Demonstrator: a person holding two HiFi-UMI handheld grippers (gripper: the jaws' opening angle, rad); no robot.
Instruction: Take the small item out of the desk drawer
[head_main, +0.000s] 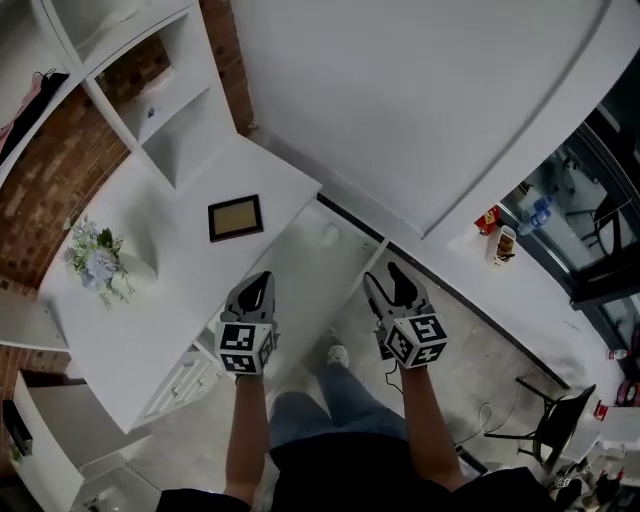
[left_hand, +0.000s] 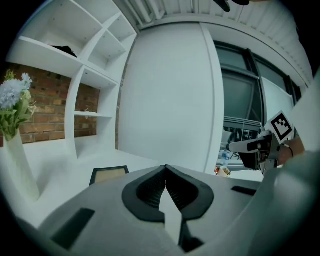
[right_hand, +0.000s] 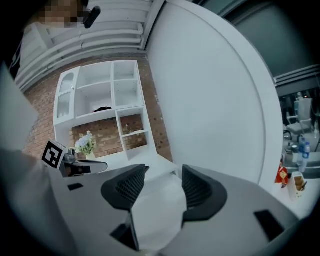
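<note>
Desk (head_main: 160, 290) white, holding frame (head_main: 235, 217), flowers (head_main: 95, 262); brick wall (head_main: 50, 190) behind; left hand-held gripper (head_main: 258, 286) closed; right hand-held gripper (head_main: 386, 276) parted, empty.

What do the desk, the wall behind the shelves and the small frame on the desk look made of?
The desk looks like white painted or laminated board, with a smooth, matte surface. The wall is red brick with visible mortar lines. The frame has a dark rim, wood or plastic, hard to tell, around a tan panel.
</note>
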